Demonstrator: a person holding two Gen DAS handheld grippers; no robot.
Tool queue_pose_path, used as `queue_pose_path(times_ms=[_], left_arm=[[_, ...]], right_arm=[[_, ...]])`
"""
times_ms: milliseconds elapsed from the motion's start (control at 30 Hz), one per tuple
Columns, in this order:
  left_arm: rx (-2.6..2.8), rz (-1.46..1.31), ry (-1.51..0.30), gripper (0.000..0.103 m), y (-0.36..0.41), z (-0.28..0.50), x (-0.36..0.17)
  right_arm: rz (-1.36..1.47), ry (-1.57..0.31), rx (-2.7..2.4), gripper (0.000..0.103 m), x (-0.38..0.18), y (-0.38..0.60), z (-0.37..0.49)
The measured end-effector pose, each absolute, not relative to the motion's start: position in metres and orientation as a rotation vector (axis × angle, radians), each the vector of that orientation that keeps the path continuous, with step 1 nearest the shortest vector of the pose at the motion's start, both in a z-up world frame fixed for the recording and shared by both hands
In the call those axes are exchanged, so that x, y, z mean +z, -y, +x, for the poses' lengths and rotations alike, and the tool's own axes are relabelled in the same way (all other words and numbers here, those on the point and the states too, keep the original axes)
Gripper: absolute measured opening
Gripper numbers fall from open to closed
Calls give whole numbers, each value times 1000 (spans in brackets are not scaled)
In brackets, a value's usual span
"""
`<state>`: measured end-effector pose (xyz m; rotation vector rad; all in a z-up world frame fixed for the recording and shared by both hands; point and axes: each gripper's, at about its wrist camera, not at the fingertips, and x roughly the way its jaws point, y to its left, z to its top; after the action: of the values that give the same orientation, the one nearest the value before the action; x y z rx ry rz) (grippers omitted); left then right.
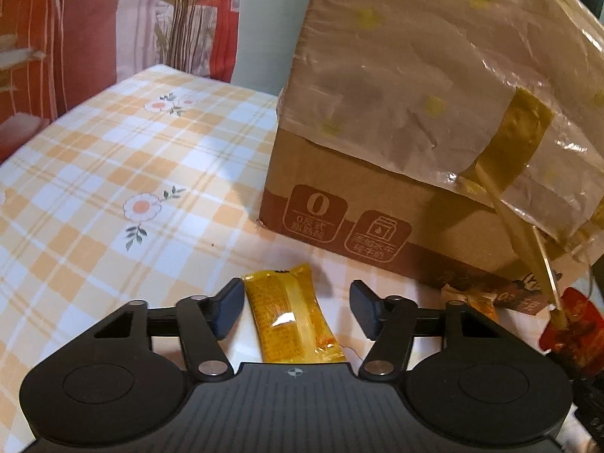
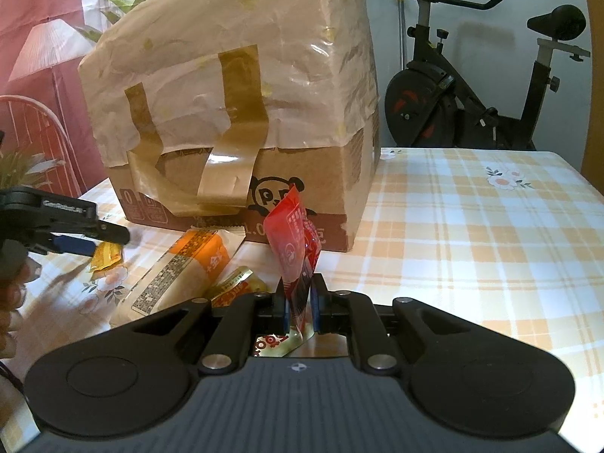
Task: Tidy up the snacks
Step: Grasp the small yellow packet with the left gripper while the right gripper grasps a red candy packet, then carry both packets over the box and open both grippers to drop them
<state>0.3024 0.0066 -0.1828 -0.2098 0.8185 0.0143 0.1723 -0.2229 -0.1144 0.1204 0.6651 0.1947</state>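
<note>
A yellow snack packet [image 1: 294, 313] lies on the checked tablecloth [image 1: 113, 173] between the fingers of my left gripper [image 1: 298, 294]. The gripper is open: its left pad is at the packet's edge and its right pad stands clear of it. From the right wrist view the left gripper [image 2: 102, 241] shows at the far left over the same yellow packet [image 2: 107, 256]. My right gripper [image 2: 300, 302] is shut on a red snack packet [image 2: 292, 249], which stands upright above the table. Behind both is a cardboard box [image 2: 226, 113] wrapped in paper and taped.
A large orange-and-white packet [image 2: 181, 271] and a small yellow-red packet [image 2: 236, 285] lie in front of the box. An orange sweet [image 1: 479, 300] lies by the box corner [image 1: 377, 188]. An exercise bike [image 2: 472, 94] stands beyond the table's far edge.
</note>
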Motion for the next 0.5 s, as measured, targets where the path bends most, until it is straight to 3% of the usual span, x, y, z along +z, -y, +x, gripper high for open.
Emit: queue_pose_path(times_ms=[67, 500], left_arm=[[15, -172, -814, 40, -4, 302, -183], [-156, -152, -802, 39, 2, 241, -181]], right_arm=[[125, -664, 193, 11, -114, 223, 172], [158, -673, 181, 11, -115, 227, 174]])
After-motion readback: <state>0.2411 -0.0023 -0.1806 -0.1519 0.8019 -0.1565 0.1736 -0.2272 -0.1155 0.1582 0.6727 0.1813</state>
